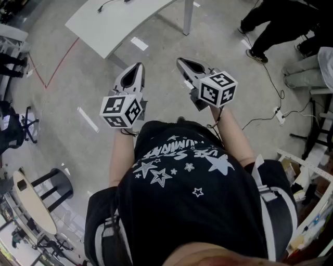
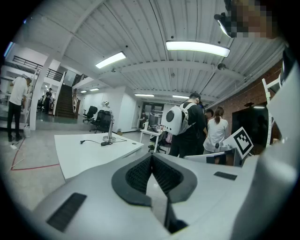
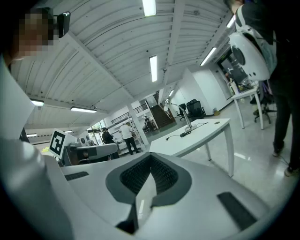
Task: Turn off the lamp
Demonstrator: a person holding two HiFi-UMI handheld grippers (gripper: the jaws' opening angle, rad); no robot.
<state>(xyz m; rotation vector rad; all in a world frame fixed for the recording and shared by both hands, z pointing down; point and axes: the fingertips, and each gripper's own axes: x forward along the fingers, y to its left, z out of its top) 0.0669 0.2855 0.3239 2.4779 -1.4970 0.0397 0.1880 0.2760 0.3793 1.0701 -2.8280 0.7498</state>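
A slim desk lamp (image 2: 108, 127) stands on a white table (image 2: 89, 152) some way ahead, with its black cable (image 2: 89, 141) lying beside it. The right gripper view shows the same lamp (image 3: 185, 118) on the table (image 3: 197, 136). In the head view the table (image 1: 112, 23) lies beyond both grippers, and only the cable (image 1: 104, 6) shows at the top edge. My left gripper (image 1: 138, 66) and right gripper (image 1: 180, 61) are held side by side at chest height and point at the table. Both are shut and hold nothing, well short of the lamp.
People stand to the right of the table (image 1: 270, 26) (image 2: 187, 126). A power strip with cables (image 1: 280, 115) lies on the floor at the right. Red tape lines (image 1: 52, 67) mark the floor at the left. A black stool (image 1: 52, 187) and cluttered shelving (image 1: 307, 176) flank me.
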